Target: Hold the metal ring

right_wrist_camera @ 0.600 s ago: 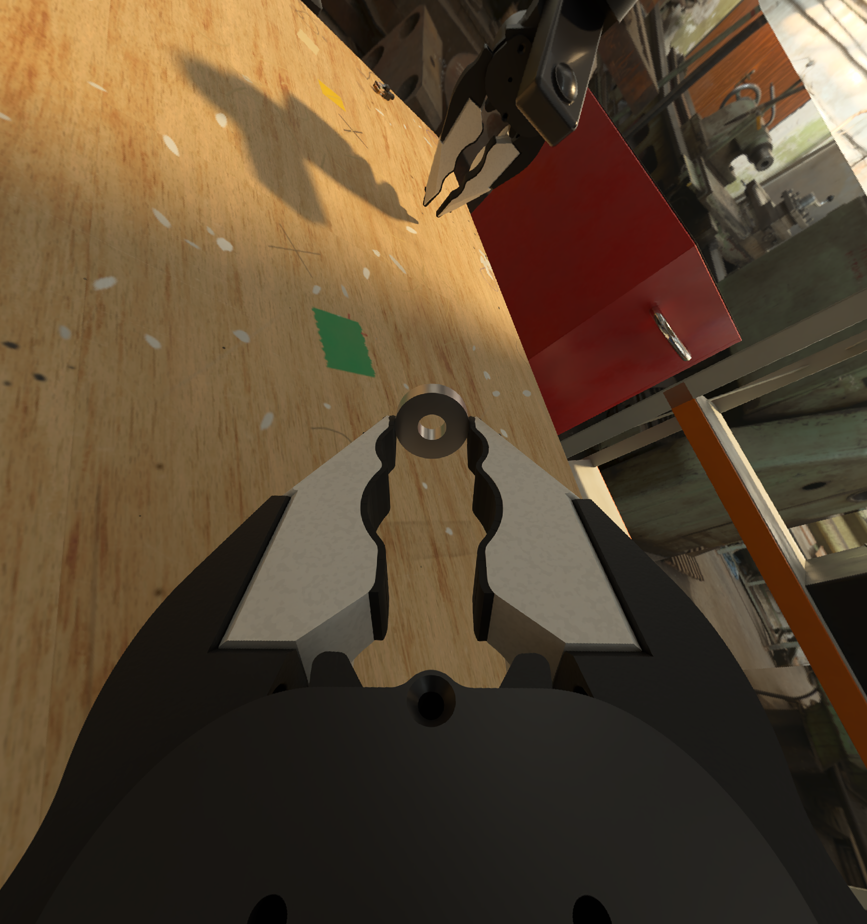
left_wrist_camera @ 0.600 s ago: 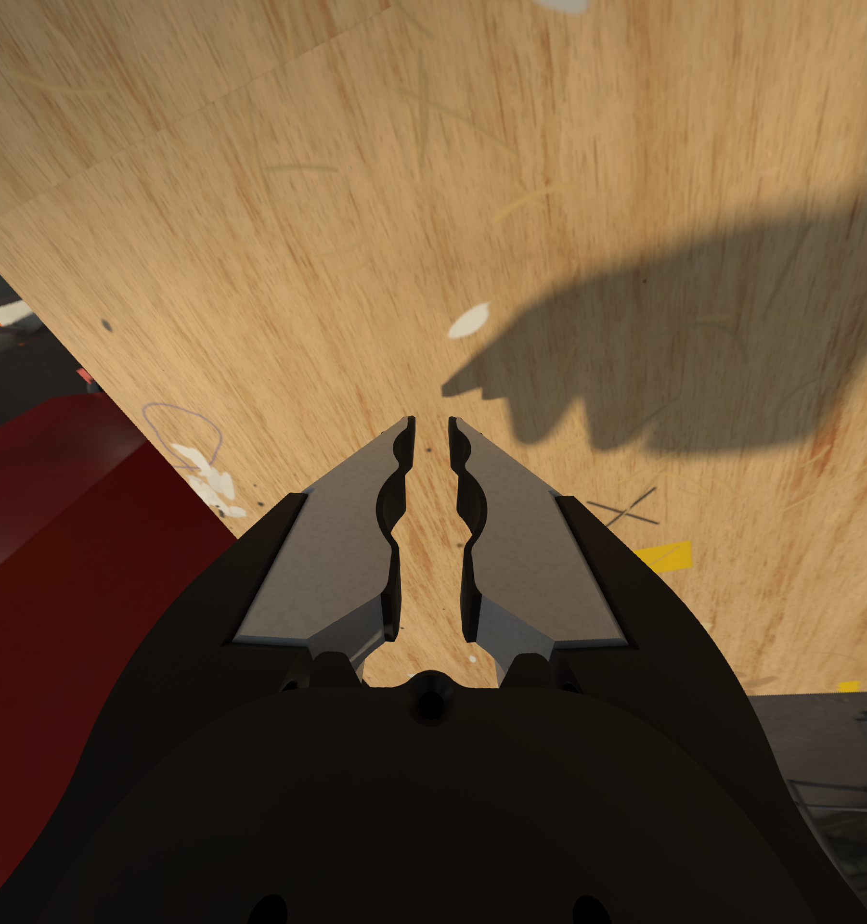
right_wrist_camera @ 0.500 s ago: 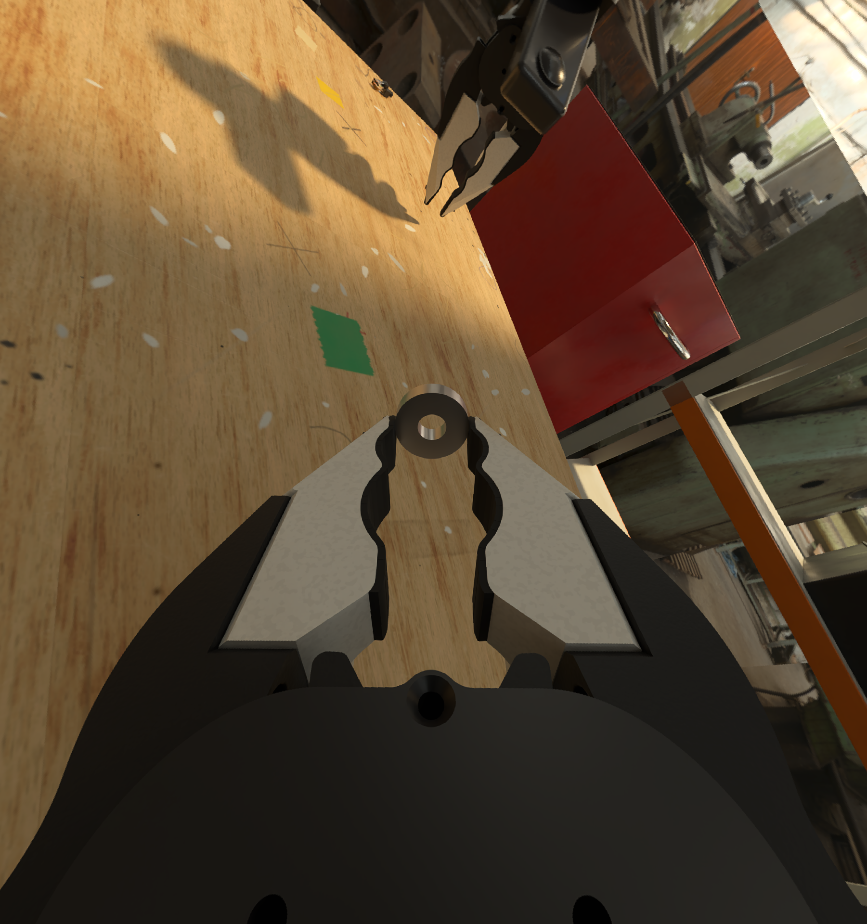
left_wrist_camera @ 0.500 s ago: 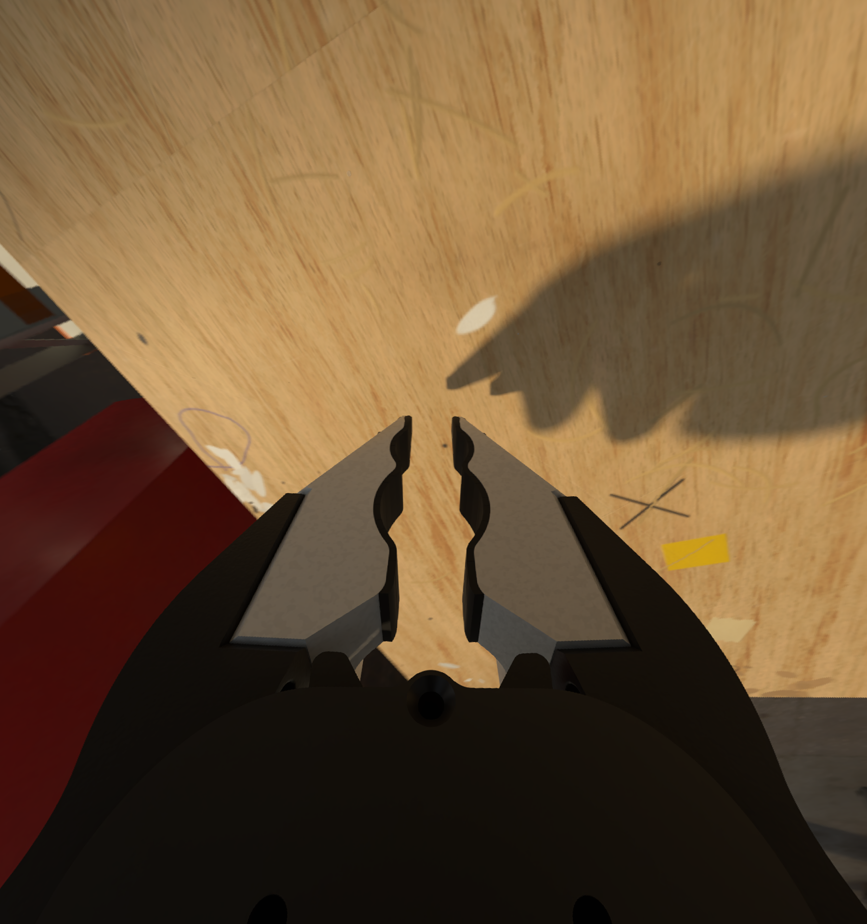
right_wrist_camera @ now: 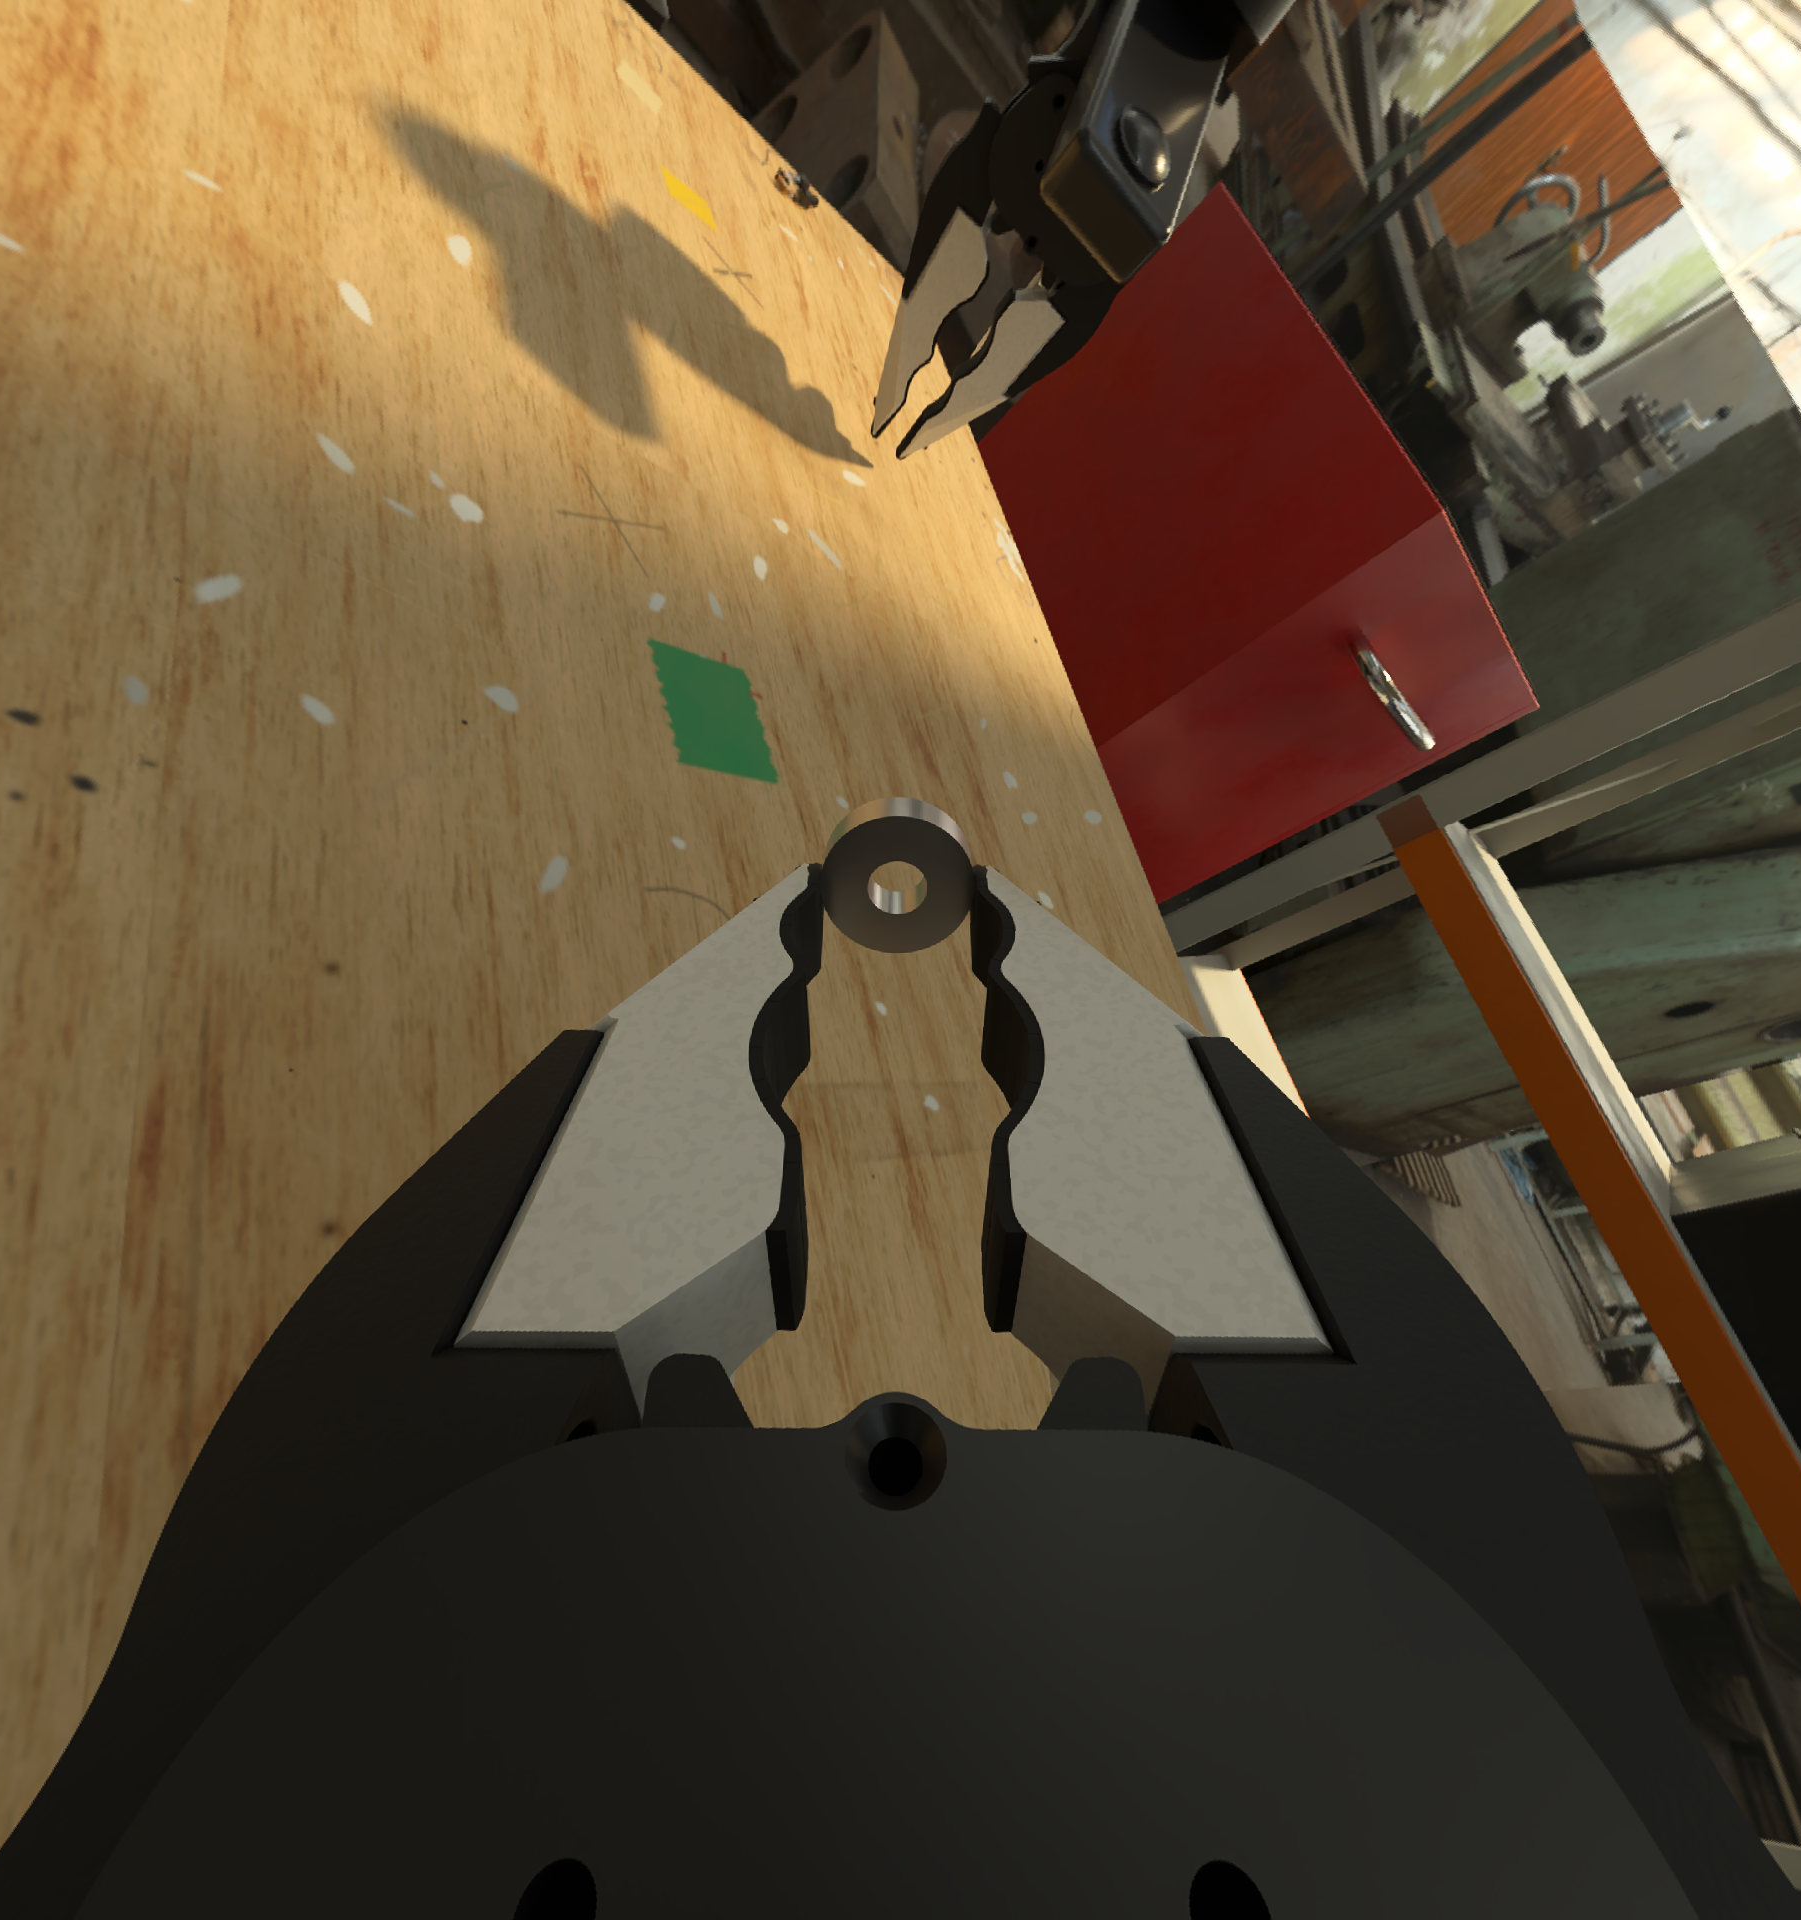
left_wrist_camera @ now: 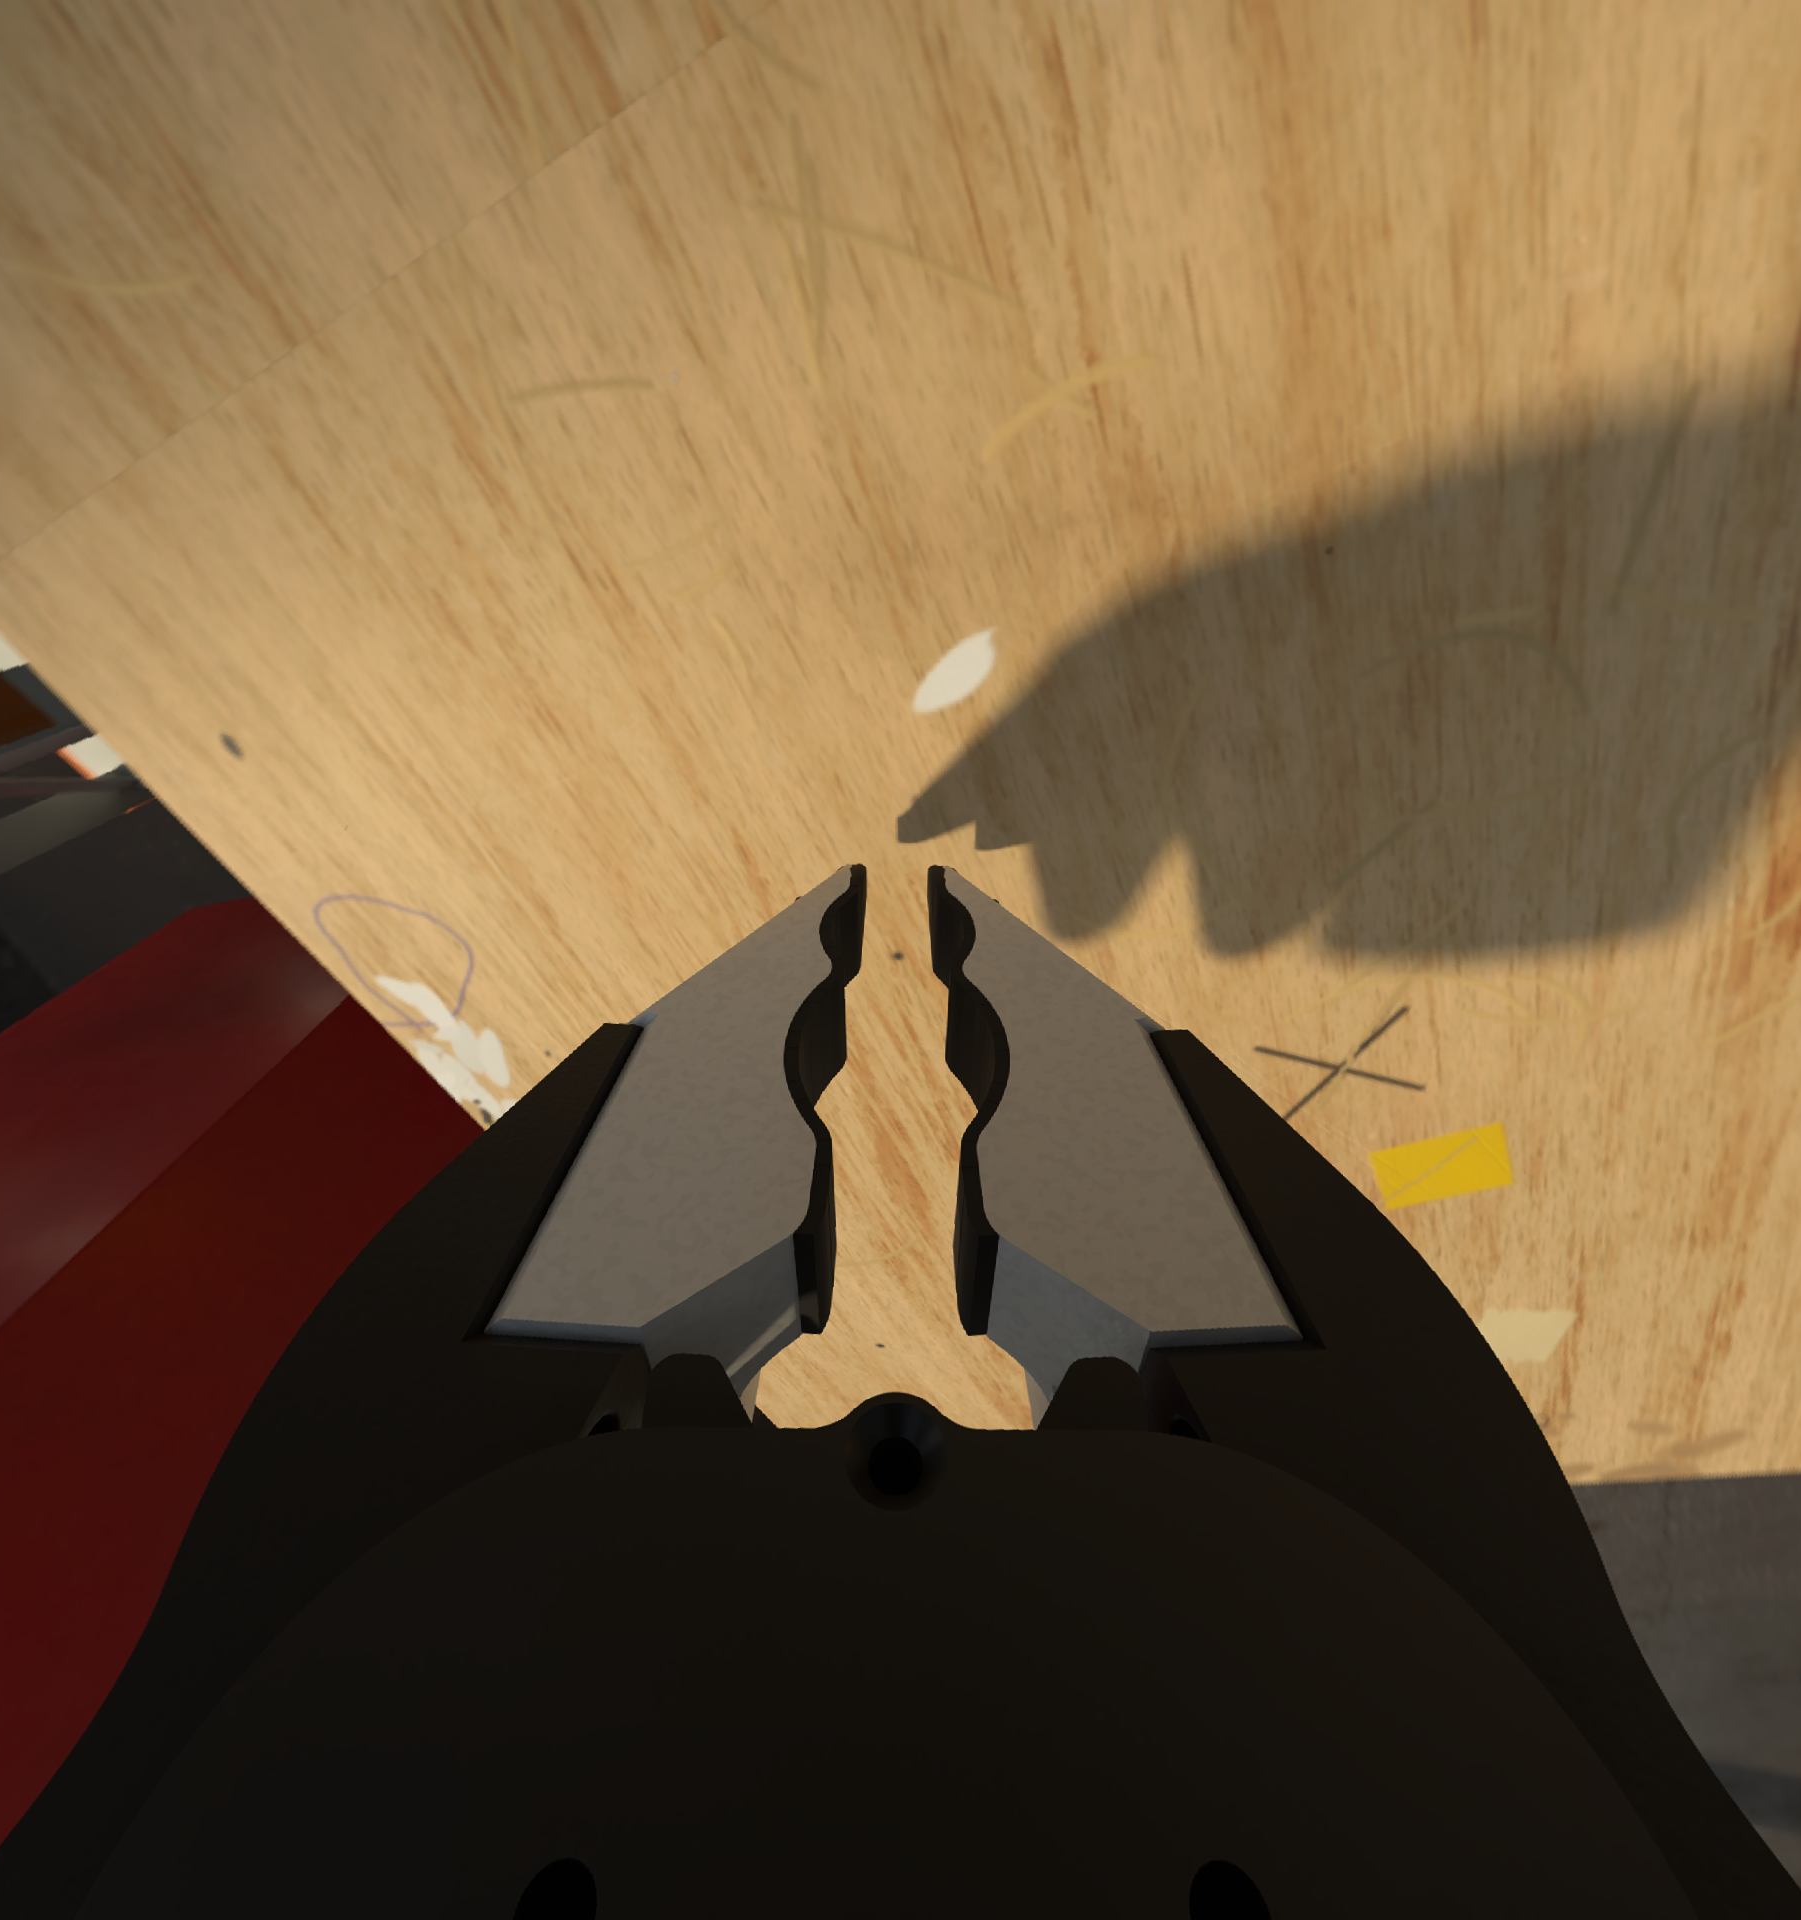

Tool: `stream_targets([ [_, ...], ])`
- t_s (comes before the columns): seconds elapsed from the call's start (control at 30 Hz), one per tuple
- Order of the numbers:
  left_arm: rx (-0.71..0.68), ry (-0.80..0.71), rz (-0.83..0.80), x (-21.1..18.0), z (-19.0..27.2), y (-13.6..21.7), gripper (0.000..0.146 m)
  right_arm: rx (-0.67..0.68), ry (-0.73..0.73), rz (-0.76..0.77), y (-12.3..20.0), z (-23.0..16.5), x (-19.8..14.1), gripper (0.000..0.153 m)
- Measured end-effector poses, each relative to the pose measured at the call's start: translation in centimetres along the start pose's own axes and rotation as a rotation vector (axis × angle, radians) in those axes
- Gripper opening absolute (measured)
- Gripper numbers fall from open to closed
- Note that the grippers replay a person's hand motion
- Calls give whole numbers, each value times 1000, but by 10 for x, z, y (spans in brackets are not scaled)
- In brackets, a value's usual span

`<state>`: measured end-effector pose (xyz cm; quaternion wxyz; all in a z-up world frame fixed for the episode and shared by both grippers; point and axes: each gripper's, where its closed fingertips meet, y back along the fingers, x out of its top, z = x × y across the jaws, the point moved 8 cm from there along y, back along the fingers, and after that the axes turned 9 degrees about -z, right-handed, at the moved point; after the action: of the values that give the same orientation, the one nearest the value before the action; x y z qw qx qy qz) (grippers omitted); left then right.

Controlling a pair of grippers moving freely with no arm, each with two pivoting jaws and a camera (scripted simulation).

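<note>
The metal ring (right_wrist_camera: 896,888), a thick grey washer with a small hole, sits pinched between the tips of my right gripper (right_wrist_camera: 895,878), its flat face towards the camera. It is held over the wooden table (right_wrist_camera: 252,935), near the table's right edge. My left gripper (left_wrist_camera: 896,878) is empty, its jaws nearly together with only a narrow gap, pointing down at the table (left_wrist_camera: 667,416). It also shows far off in the right wrist view (right_wrist_camera: 894,436), hovering at the table edge beside the red cabinet. The ring does not show in the left wrist view.
A red cabinet (right_wrist_camera: 1239,540) with a metal handle stands against the table's edge; it also shows in the left wrist view (left_wrist_camera: 148,1195). A green patch (right_wrist_camera: 714,717) and a yellow patch (left_wrist_camera: 1441,1164) mark the table. Orange-framed shelving (right_wrist_camera: 1602,1195) and machinery lie beyond.
My left gripper has swayed slightly over the table edge and turned a little. My right gripper holds the ring as before and has not visibly moved.
</note>
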<state>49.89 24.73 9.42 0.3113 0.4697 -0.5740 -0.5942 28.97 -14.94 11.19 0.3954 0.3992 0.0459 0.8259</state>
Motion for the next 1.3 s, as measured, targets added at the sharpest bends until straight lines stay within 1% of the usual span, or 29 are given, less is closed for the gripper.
stream_targets([
  [0.07,52,41,1,-1,4,2,10,-7,4,14,2,1,3,28],
  [0.13,84,136,-12,-3,7,9,7,-18,16,29,6,1,6,28],
  [0.17,90,192,3,-4,8,16,2,-22,20,37,7,2,8,28],
  [0.23,113,284,66,-7,10,33,1,-32,34,50,9,1,11,28],
  [0.3,145,336,106,-8,16,49,0,-34,45,54,10,1,13,28],
  [0.37,178,351,73,-10,20,53,0,-29,47,58,9,0,14,28],
  [0.43,243,327,9,-11,23,48,1,-24,52,58,9,-1,14,28],
  [0.57,267,277,-39,-3,19,33,13,-23,69,45,8,-3,16,28],
  [0.67,279,117,-116,5,15,27,31,-22,66,39,8,-4,16,28],
  [0.73,269,6,-177,9,12,26,38,-19,56,39,7,-3,15,28],
  [0.8,231,-63,-210,15,7,23,40,-11,43,43,6,-3,14,28],
  [0.87,155,-94,-212,19,1,19,38,-1,34,47,5,-2,12,28],
  [0.97,-3,-35,-171,15,-7,12,31,0,34,47,7,-2,12,28],
  [1.03,-68,-26,-137,12,-7,8,22,-4,43,41,8,-2,12,28],
  [1.13,-56,-85,-120,10,-3,6,16,-3,30,40,7,-1,11,28],
  [1.23,5,-197,-139,12,3,5,14,0,15,38,5,1,8,28],
  [1.3,26,-229,-138,13,5,5,13,-3,13,33,5,1,8,28],
])
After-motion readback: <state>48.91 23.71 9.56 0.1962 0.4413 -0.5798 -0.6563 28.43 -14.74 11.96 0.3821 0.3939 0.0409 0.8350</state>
